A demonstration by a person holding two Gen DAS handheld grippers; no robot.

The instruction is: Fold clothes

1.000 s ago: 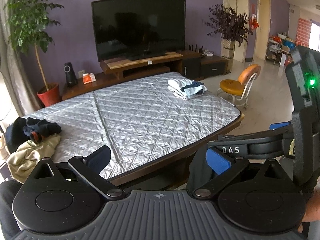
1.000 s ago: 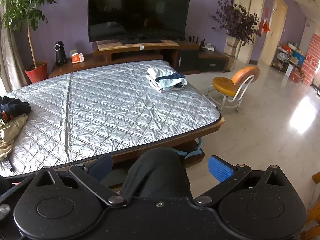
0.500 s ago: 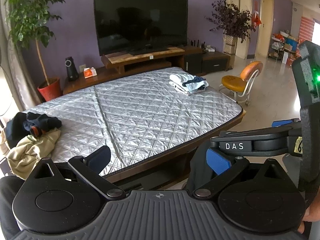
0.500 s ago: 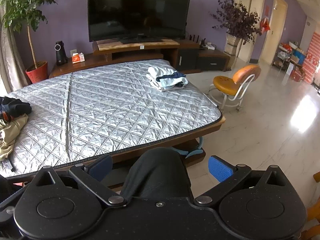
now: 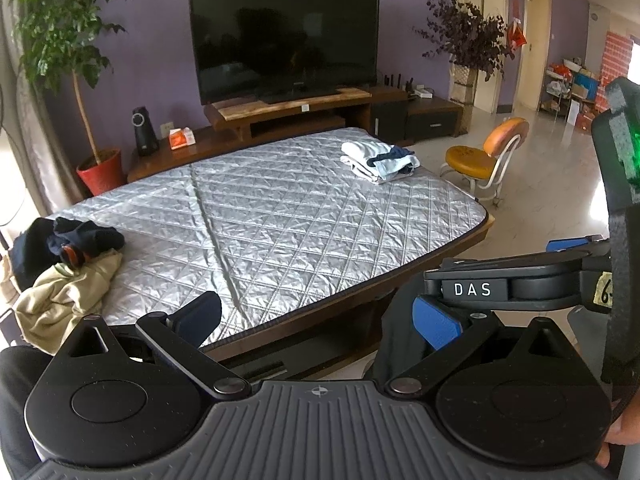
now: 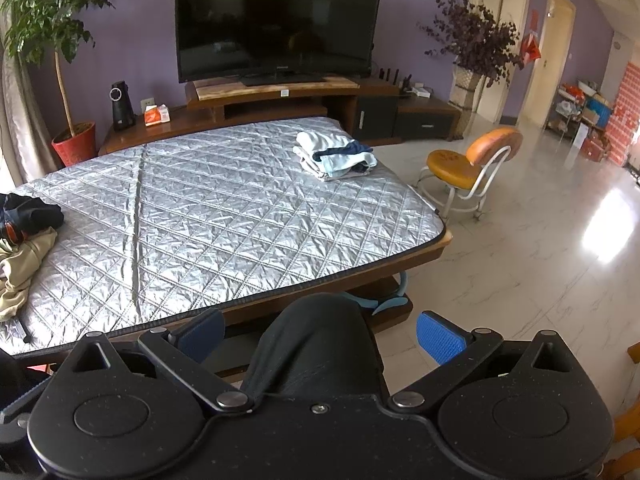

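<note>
A silver quilted mat (image 5: 280, 216) (image 6: 224, 216) covers a low table. At its left edge lies a heap of unfolded clothes: a beige garment (image 5: 64, 296) (image 6: 20, 268) under dark navy ones (image 5: 80, 240) (image 6: 28, 212). A folded stack of white and light blue clothes (image 5: 378, 160) (image 6: 334, 156) sits at the far right corner. My left gripper (image 5: 318, 316) is open and empty, held short of the mat's near edge. My right gripper (image 6: 320, 334) is open and empty too, above a person's dark-clad knee (image 6: 320, 344). The right gripper's body (image 5: 520, 280) shows in the left wrist view.
A large TV (image 6: 276, 20) stands on a wooden cabinet (image 6: 276, 96) behind the table. An orange chair (image 6: 468, 160) sits on the shiny floor at right. A potted plant in a red pot (image 5: 100, 168) stands far left, with a black speaker (image 6: 122, 106) beside it.
The left wrist view has lifted and shifted slightly, so the mat sits a bit lower in it. Both grippers stay open; the clothes have not moved.
</note>
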